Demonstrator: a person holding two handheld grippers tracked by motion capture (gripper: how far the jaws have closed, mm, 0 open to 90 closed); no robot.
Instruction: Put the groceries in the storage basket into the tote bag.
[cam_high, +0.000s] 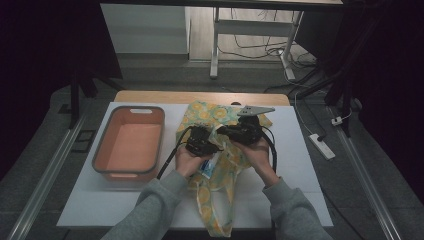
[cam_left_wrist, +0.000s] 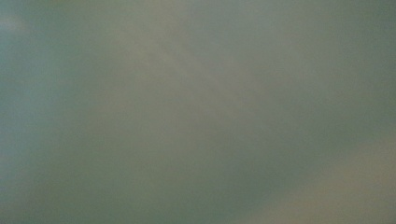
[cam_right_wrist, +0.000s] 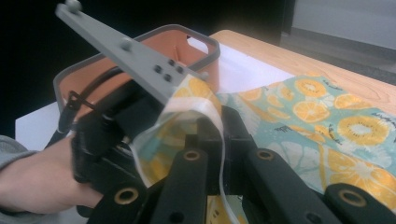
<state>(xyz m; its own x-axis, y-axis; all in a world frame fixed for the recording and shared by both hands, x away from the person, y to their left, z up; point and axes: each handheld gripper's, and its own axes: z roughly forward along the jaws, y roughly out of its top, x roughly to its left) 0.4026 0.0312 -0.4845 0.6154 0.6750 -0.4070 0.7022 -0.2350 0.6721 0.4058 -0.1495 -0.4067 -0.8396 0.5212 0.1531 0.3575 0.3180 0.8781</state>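
A cloth bag printed with orange slices lies on the white table, its mouth toward the two hands. My right gripper points left at the mouth and is shut on the bag's pale rim, which runs between its black jaws. My left gripper sits right beside it at the same opening, its tips hidden under cloth. The left gripper view is a grey-green blur, so its jaws cannot be made out. A small blue and white thing shows at the bag under the left hand.
An orange basin with a grey rim stands empty on the table's left side, also close behind the left hand. A wooden strip edges the table's far side. Cables trail from both grippers toward the person.
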